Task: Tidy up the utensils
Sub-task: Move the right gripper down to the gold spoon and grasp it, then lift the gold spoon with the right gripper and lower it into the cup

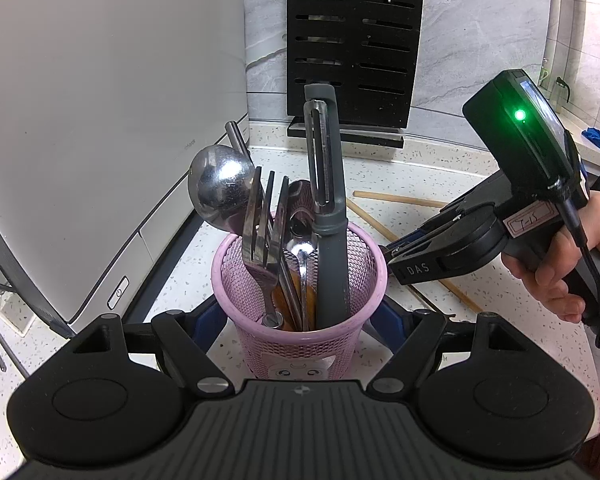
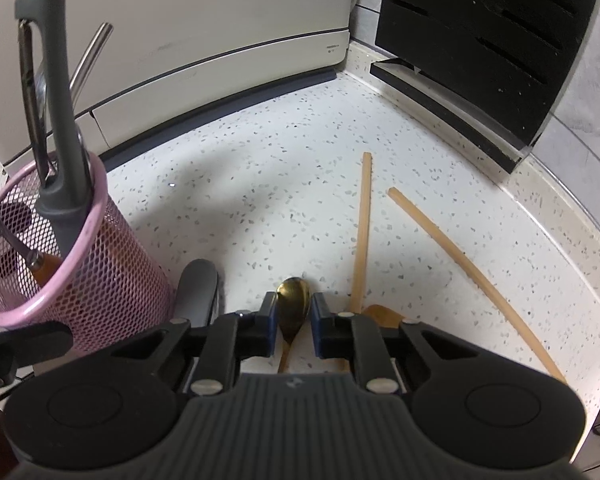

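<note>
The white appliance [image 1: 100, 120] fills the left of the speckled desk [image 2: 280, 168], and the black slotted knife block [image 1: 352, 40] stands at the back against the wall. In front of them sits the pink mesh holder [image 1: 300, 320], already carrying a ladle [image 1: 220, 188], a fork [image 1: 266, 232] and a grey peeler [image 1: 326, 184], all upright or leaning on its rim. The left hand-held gripper [image 1: 300, 328] has its fingers spread wide on either side of the holder's base; whether the pads actually press the mesh is hidden behind the holder, so it reads as bracing rather than a sure grip.

Two wooden chopsticks [image 2: 362, 232] lie loose on the desk to the right of the holder, well apart at their far ends. Smallest, and the thing in hand: a gold spoon [image 2: 294, 300] lying flat on the desk just beside the holder, bowl pointing away. The right hand-held gripper [image 2: 294, 308] has its blue pads nearly together around the spoon's bowl where it narrows to the neck, apparently touching or about to touch both edges.

To do this well, I would finish the pinch squarely on the neck, since the rounded bowl may slip out. Lift straight up before tilting, clear the holder's rim, then lower the spoon handle-first into a gap away from the peeler while the left side keeps the light holder from tipping
</note>
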The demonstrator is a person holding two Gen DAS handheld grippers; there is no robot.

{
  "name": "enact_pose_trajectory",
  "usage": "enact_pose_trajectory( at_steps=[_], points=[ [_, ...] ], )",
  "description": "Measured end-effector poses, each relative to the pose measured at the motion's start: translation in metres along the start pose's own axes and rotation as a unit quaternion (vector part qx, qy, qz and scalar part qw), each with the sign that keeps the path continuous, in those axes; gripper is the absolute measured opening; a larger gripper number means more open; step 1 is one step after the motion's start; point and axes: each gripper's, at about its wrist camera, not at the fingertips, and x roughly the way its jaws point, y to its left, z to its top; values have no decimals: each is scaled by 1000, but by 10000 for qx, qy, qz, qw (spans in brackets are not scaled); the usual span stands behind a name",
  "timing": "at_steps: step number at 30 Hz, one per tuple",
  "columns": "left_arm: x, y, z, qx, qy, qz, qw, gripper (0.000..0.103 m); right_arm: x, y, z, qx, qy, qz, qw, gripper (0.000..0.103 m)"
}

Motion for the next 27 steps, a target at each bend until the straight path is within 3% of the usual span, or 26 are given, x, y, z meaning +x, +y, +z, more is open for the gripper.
enact_pose_trajectory(
  at_steps=[1,3,15,21,27],
  points=[
    [0,0,0,-1,0,-1,10000,90,0,-1,0,31,-8,6,10000,5],
    [0,0,0,1,-1,0,10000,90,-3,-1,1,46,-56,20,10000,0],
    [0,0,0,-3,0,1,10000,90,-25,7,1,-60,-229,-30,9997,0],
    [0,0,-1,-3,-2,0,10000,90,-57,11,4,-60,-708,-3,9975,0],
    [1,0,-1,-2,-2,-1,10000,90,-97,14,5,50,-1448,50,9894,0]
  ],
)
